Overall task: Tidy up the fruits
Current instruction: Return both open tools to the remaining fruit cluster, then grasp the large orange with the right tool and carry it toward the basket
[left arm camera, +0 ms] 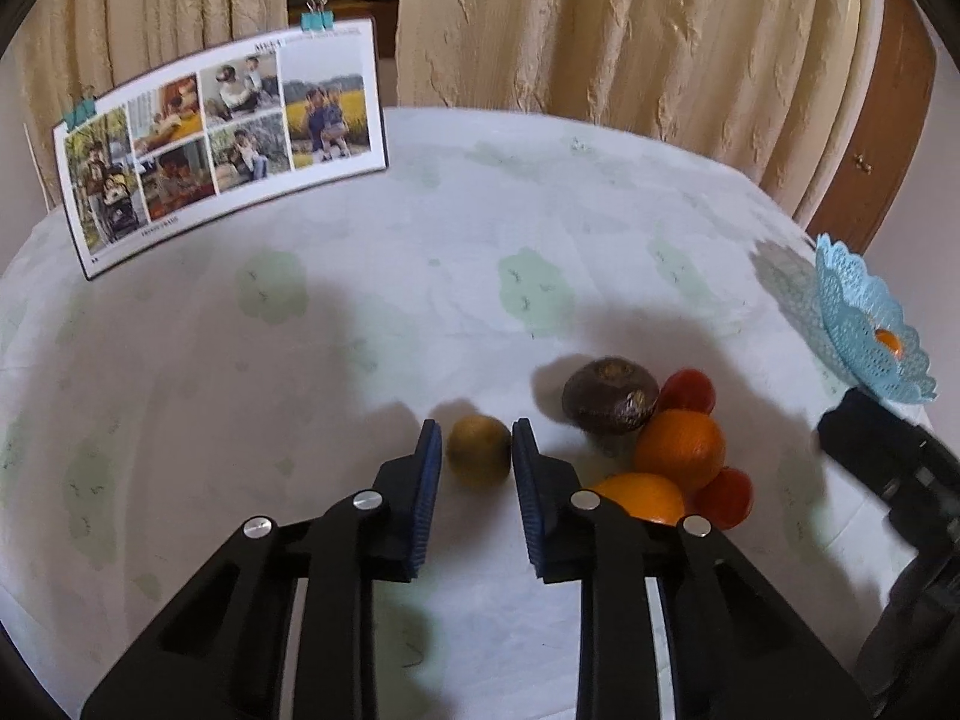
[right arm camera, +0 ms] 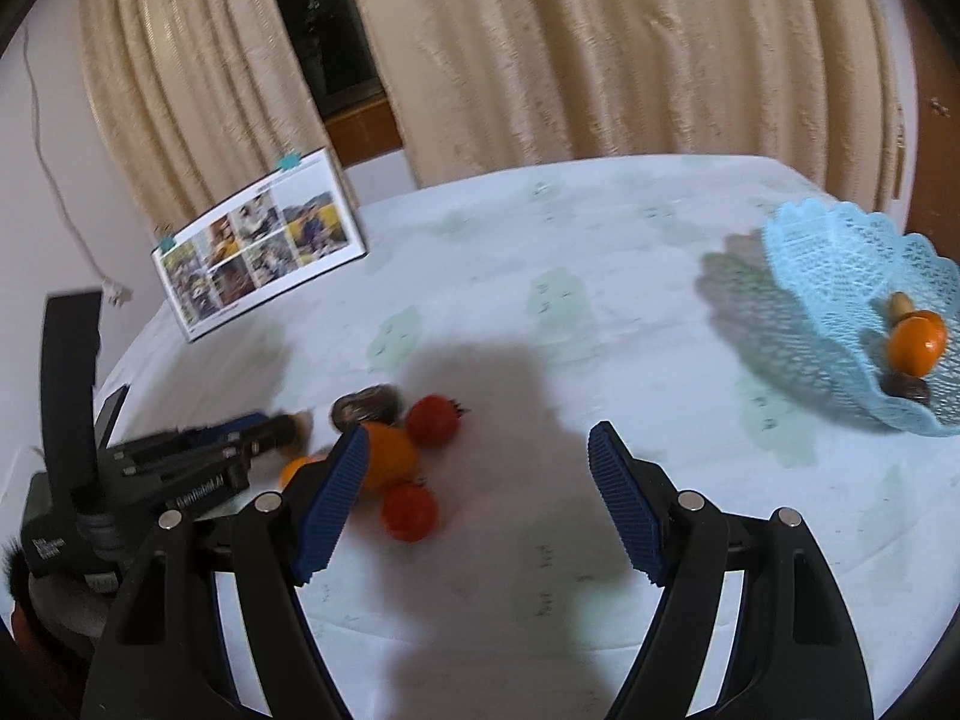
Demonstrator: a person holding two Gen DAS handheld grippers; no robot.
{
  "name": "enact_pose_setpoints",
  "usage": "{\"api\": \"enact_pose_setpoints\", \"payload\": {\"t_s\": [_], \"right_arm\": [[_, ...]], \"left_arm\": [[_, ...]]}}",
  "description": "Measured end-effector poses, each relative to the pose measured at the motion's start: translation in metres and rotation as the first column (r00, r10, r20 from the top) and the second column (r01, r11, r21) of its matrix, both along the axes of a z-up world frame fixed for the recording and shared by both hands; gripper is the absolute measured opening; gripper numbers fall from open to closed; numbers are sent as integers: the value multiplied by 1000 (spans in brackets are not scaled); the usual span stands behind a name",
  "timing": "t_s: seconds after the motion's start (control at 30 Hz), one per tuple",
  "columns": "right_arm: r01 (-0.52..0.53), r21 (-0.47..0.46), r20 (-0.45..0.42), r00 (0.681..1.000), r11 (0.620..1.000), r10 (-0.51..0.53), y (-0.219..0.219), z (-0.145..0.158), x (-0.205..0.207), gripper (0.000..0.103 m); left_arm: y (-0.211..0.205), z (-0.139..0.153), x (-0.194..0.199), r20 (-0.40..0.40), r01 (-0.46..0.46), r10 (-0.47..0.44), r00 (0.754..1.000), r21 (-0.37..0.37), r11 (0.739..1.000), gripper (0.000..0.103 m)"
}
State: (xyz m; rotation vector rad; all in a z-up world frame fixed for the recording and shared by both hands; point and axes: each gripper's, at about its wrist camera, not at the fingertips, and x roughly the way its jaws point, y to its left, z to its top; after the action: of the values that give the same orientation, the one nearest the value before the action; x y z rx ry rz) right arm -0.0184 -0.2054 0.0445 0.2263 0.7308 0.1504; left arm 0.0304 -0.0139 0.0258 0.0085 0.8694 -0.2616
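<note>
On the near cloth, left gripper [left arm camera: 477, 453] pinching a kiwi [left arm camera: 480, 449].
Right gripper [right arm camera: 478, 480] spread, empty; next: lifting toward the far-right blue basket [right arm camera: 852, 276].

table [left arm camera: 420, 276] with pale leaf-print cloth: loose fruit cluster [left arm camera: 672, 438], blue lace basket [right arm camera: 852, 300], photo calendar [left arm camera: 222, 144].

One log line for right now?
left tool: shut on kiwi | right tool: open, empty | pile: on table | basket: some fruit
</note>
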Motion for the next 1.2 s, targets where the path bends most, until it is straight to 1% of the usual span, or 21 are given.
{"api": "enact_pose_setpoints", "payload": {"t_s": [0.13,0.23,0.33,0.4,0.43,0.6,0.73,0.8,0.83,0.87,0.93,1.03,1.2], "right_arm": [[-63,30,-49,997,998,64,16,-5,11,77],[-93,36,-67,993,995,95,26,-7,17,75],[-116,28,-90,989,993,118,37,-12,26,64],[-127,29,-106,986,991,129,42,-15,33,60],[-130,33,-124,983,991,133,44,-19,37,56],[-115,82,-170,977,990,128,41,-28,48,51],[-118,99,-172,976,988,134,40,-29,49,51],[-124,124,-174,974,985,145,39,-30,50,47],[-130,137,-174,973,982,153,38,-30,50,42],[-136,149,-174,972,979,161,37,-29,49,40],[-132,148,-170,973,980,156,35,-28,46,40],[-119,171,-164,975,978,147,28,-25,43,40],[-82,186,-115,988,979,104,13,-11,34,40]], "left_arm": [[6,12,-4,38,-17,17,999,-7,1000,24],[10,18,-6,52,-25,26,998,-16,1000,24],[14,19,-6,50,-30,31,998,-22,999,24],[16,19,-6,45,-35,36,998,-26,999,24],[16,18,-5,44,-37,38,998,-26,999,24],[15,12,-4,29,-47,48,998,-18,999,25],[12,6,-3,18,-37,37,999,-12,999,25],[9,3,-2,9,-27,27,1000,-11,1000,25],[8,1,-2,6,-24,24,1000,-11,1000,25],[7,0,-2,6,-22,22,1000,-13,1000,26],[7,1,-2,9,-21,21,1000,-15,1000,26],[7,0,-1,11,-22,22,1000,-23,999,26],[6,0,-1,8,-9,9,1000,-39,999,26]]}}
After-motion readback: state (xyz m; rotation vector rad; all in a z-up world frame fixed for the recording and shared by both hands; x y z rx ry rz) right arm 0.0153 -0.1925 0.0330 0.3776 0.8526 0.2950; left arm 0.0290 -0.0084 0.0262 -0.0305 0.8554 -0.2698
